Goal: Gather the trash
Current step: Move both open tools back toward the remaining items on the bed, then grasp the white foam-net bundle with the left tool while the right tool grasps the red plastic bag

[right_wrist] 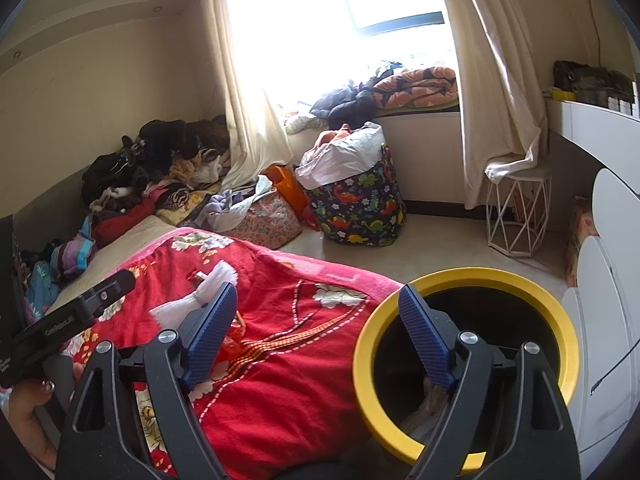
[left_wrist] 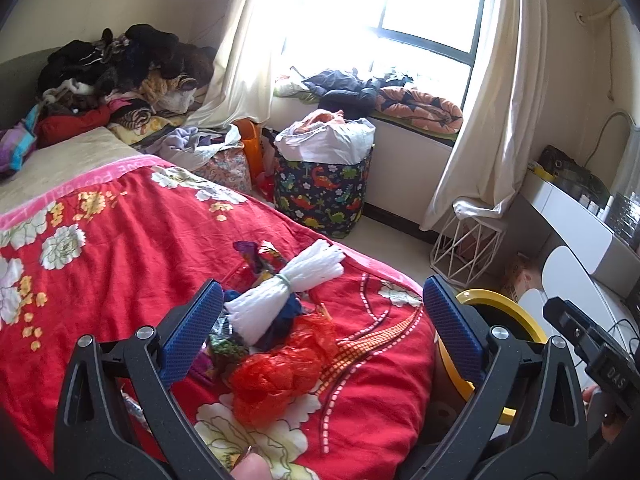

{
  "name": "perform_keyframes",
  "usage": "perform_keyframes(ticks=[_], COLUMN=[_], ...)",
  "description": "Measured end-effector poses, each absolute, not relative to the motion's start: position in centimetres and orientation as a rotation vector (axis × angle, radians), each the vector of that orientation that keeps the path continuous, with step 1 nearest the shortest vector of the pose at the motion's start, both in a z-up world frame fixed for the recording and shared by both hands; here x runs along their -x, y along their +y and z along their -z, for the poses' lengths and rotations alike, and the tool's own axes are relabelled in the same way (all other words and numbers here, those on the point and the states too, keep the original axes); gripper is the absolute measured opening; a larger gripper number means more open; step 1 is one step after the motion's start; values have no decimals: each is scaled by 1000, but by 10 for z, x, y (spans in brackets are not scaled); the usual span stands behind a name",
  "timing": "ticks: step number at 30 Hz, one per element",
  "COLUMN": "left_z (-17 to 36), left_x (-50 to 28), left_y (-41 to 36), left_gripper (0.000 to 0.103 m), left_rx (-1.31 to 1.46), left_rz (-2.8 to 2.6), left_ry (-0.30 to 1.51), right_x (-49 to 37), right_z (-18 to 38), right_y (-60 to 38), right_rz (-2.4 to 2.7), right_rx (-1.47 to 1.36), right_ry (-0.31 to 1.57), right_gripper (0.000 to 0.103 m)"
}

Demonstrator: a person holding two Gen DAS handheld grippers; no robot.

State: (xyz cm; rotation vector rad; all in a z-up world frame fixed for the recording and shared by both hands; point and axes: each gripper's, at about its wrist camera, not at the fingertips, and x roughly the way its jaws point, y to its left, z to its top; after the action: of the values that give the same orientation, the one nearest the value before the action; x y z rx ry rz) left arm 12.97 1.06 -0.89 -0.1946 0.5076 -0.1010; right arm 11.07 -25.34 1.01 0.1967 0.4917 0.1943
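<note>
Both tools stand released; the left tool [left_wrist: 320, 316] hangs over the trash on the red floral bedspread [left_wrist: 120, 248], a white tied bundle [left_wrist: 292, 284] and a crumpled red plastic bag [left_wrist: 280, 372] between its blue pads [left_wrist: 192, 332], neither touched; the right tool [right_wrist: 316, 336] straddles the near rim of the yellow-rimmed bin [right_wrist: 472, 276] beside the bed, nothing between its pads.
</note>
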Motion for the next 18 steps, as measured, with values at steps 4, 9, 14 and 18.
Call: perform_keyframes(ticks=[4,9,14,18], left_z=[11,15,21,27], left_x=[-132,-136,-139,-142], left_y=[24,45,68,84], left_gripper=[92,92,92,92], left_rx=[209,212,243,260], left_rz=[76,31,0,-13], left_ry=[511,531,556,581], right_x=[-112,-112,-112,-114], right_z=[-9,-6,-1,3], right_y=[-242,-223,-202,-182], right_rz=[-213,-244,-283,-318], right_rx=[-179,-152,-122,-101], right_ry=[498,512,528,545], right_gripper=[82,82,83,83])
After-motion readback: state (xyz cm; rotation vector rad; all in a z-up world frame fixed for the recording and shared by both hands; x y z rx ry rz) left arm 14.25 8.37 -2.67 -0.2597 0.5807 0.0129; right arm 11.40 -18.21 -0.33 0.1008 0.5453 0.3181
